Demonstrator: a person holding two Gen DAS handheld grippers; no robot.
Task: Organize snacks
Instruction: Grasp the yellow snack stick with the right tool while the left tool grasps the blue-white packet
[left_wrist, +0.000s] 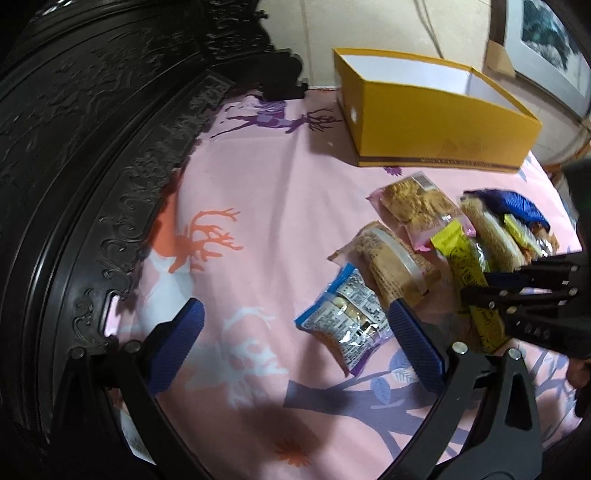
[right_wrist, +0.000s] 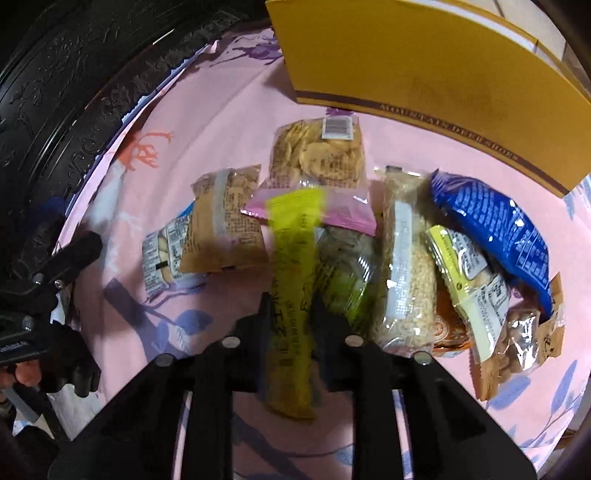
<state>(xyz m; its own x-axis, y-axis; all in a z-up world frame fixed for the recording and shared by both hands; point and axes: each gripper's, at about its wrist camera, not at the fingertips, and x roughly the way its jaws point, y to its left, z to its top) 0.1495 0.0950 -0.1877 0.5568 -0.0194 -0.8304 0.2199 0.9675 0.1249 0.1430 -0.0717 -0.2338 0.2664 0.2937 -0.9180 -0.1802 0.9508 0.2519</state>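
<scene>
The right tool (right_wrist: 291, 314) is clenched on a yellow bar (right_wrist: 293, 291). The left tool (left_wrist: 295, 350) hangs released over the pink cloth (left_wrist: 258, 192), a blue-white packet (left_wrist: 345, 325) just beyond. Farther off, snacks (right_wrist: 406, 258) lie before the yellow box (left_wrist: 436, 125).

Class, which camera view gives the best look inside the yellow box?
The left wrist view: it looks over the yellow box rim onto its white inner walls. The right wrist view shows only the box's outer side and printed band, not the inside.
</scene>
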